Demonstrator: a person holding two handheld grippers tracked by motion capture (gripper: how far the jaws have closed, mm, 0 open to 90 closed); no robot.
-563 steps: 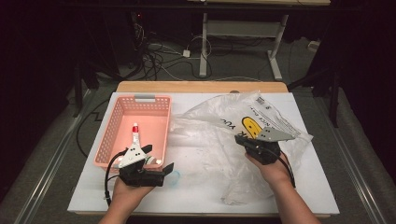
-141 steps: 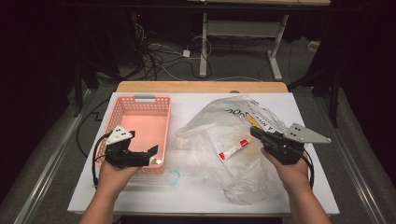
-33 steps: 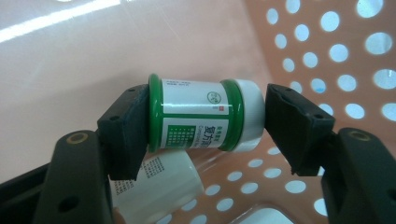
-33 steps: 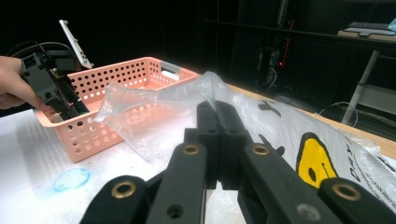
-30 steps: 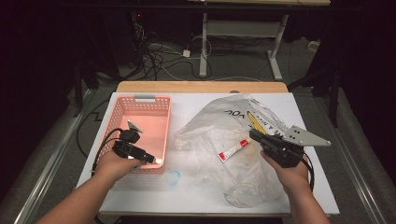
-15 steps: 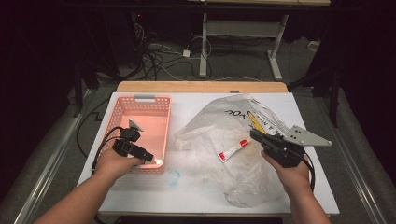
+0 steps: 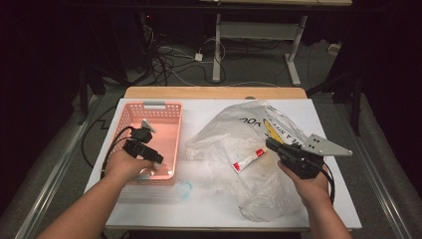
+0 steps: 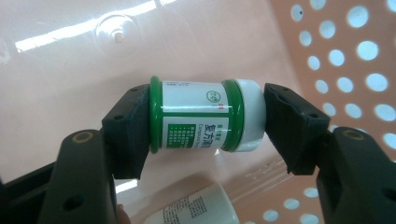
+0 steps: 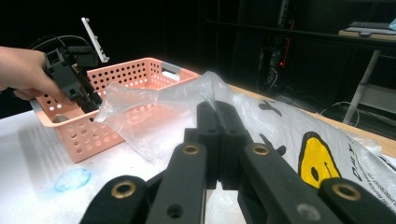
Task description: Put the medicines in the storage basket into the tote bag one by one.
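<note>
1. One pink perforated basket (image 7: 166,112) stands on the left of the white bench (image 7: 214,204). The left hand-held gripper (image 8: 205,122) reaches down into it with its pads pressed on both ends of a small green-and-white bottle (image 8: 203,115), which lies sideways just above the basket floor.
2. A second white container (image 8: 191,207) lies in the basket below the bottle, cut off by the frame edge, its print too small to read.
3. One clear plastic bag (image 7: 249,149) with a yellow print sprawls across the right of the bench; one red-and-white tube (image 7: 248,160) lies inside it.
4. The right hand-held gripper (image 9: 218,114) has its jaws fully closed with nothing between them, beside the bag.
5. One small bluish ring-shaped thing (image 7: 185,189) lies on the bench near the basket; what it is cannot be told.
</note>
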